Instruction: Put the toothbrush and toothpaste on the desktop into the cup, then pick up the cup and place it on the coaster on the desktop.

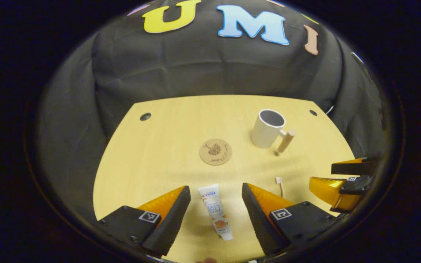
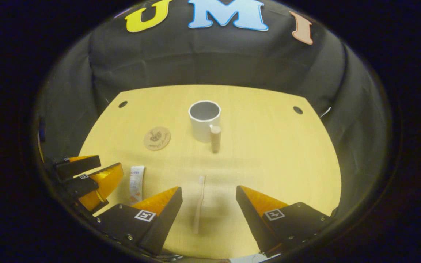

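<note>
Left gripper (image 1: 216,199) held over the table's near edge, jaws spread wide, nothing pinched. Toothpaste (image 1: 216,212) flat on the table (image 1: 159,153) between those jaws, touched by neither, one end toward the middle of the table, the other toward the near edge. Seen again in the right gripper view as toothpaste (image 2: 136,184), just beside the left gripper (image 2: 86,179) at the near left corner.

Right gripper (image 2: 208,201) likewise over the near edge, jaws spread wide, empty. Toothbrush (image 2: 199,204) flat on the table (image 2: 276,153) between them, apart from both, bristle end pointed toward the far edge, handle toward the near edge. In the left gripper view, only the head of the toothbrush (image 1: 279,184) visible beside the left gripper's right finger, the rest hidden behind it; right gripper (image 1: 342,179) at the table's right edge there, jaws apart.

Cup (image 2: 204,120) upright and empty, toward the far edge, near the middle of the table's width, well apart from toothbrush and toothpaste; wooden peg handle turned toward the near edge. In the left gripper view, cup (image 1: 268,128) toward the far right corner, handle out to its right.

Coaster (image 1: 215,152) flat near the table's centre, left of the cup, not touching it. Coaster (image 2: 157,138) bare, nothing on it.

Two dark round holes near the far corners of the table.
</note>
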Available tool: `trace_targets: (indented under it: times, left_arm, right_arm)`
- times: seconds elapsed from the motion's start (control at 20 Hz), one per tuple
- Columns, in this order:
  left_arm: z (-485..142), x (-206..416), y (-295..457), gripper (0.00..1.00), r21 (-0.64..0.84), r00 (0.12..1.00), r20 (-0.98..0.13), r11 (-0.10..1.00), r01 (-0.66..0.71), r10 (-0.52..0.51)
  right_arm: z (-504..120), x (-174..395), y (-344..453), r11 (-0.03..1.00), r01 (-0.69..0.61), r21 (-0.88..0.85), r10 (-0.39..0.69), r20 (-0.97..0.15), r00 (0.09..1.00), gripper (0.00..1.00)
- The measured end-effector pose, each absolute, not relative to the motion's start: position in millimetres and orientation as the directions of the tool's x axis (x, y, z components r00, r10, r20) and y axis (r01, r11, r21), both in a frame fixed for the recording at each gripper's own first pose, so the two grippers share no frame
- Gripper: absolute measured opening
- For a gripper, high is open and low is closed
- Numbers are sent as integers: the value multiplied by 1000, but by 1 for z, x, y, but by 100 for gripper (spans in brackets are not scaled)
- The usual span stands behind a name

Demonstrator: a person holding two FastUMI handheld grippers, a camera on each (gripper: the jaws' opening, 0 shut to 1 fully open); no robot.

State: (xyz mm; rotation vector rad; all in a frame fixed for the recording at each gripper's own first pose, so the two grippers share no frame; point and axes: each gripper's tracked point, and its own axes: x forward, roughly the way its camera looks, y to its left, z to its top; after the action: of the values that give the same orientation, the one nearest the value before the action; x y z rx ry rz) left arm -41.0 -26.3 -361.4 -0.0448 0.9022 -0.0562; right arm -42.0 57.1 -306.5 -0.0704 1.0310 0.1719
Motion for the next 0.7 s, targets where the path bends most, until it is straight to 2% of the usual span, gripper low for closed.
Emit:
trace_targets:
  times: [0.25,0.3,0.35,0.7]
  left_arm:
    - [-414,-59,-30,96,-100,473,-876,995,7,-92]
    - [-423,-61,-30,100,-108,449,-888,994,2,-97]
    - [-432,-62,-30,96,-112,427,-899,994,-4,-99]
    - [-470,-69,-30,96,-98,285,-955,995,-26,-87]
  right_arm:
    - [-352,-54,60,986,-156,65,117,-929,350,93]
    - [-360,-58,62,986,-150,72,117,-940,319,93]
    - [-365,-60,62,987,-142,80,119,-948,295,93]
    - [-400,-69,63,991,-114,74,91,-984,153,93]
